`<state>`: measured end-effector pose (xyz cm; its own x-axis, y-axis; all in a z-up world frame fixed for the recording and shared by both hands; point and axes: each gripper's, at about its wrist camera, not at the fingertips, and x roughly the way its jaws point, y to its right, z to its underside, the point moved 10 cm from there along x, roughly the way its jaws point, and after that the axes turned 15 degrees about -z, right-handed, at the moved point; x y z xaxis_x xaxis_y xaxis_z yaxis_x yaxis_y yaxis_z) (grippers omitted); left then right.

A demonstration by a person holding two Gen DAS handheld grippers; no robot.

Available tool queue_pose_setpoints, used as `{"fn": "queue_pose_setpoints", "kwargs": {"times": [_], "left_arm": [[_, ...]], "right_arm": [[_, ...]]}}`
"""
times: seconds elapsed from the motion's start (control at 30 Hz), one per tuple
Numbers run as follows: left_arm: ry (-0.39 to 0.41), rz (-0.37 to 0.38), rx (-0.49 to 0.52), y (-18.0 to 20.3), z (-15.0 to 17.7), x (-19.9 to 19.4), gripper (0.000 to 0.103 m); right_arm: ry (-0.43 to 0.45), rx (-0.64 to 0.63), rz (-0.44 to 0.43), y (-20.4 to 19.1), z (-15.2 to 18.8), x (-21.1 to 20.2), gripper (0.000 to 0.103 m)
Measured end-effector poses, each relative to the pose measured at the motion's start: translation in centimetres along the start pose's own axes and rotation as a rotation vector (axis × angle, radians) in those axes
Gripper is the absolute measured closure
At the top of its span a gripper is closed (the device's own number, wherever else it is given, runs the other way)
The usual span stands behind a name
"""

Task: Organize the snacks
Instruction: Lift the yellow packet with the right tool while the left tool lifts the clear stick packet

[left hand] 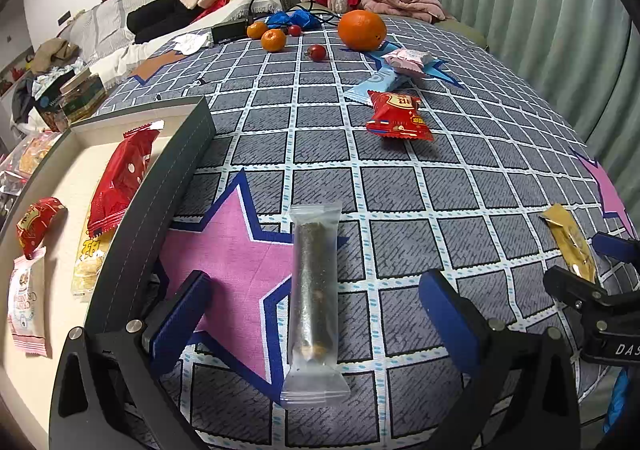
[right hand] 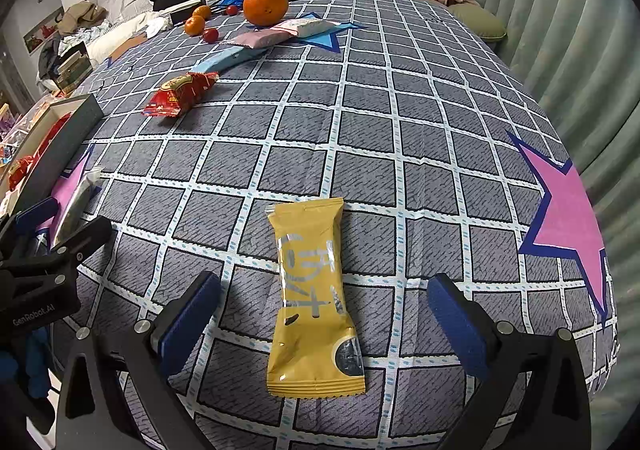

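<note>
On a table covered by a grey checked cloth (left hand: 328,137) with pink stars, the left gripper (left hand: 316,314) stands wide with nothing gripped, a clear-wrapped dark snack bar (left hand: 314,302) lying flat between its blue pads. The right gripper (right hand: 324,314) is equally wide around a yellow snack packet (right hand: 314,306) (neither pad touches it). At the left, an open box (left hand: 176,169) holds several packets, while a red snack packet (left hand: 398,115) and a large orange (left hand: 362,29) lie farther back.
</note>
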<state>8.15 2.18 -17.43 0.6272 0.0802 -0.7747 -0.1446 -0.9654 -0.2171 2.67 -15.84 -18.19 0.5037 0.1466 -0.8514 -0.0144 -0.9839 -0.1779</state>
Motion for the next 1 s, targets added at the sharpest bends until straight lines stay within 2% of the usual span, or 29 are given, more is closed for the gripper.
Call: {"fn": "queue_pose_setpoints", "kwargs": {"times": [0.83,0.93,1.0], "left_arm": [[-0.001,-0.001,0.000,-0.01,0.02,0.05,0.000],[-0.014,-0.001,0.007,0.09,-0.09,0.13,0.000],[-0.053,-0.003,0.016,0.15,-0.24,0.33,0.000]], "right_arm": [[0.028,-0.017,-0.003,-0.18,0.03,-0.39,0.000],[0.027,-0.022,-0.006,-0.20,-0.08,-0.36,0.000],[0.002,-0.013,-0.005,-0.18,-0.10,-0.24,0.000]]}}
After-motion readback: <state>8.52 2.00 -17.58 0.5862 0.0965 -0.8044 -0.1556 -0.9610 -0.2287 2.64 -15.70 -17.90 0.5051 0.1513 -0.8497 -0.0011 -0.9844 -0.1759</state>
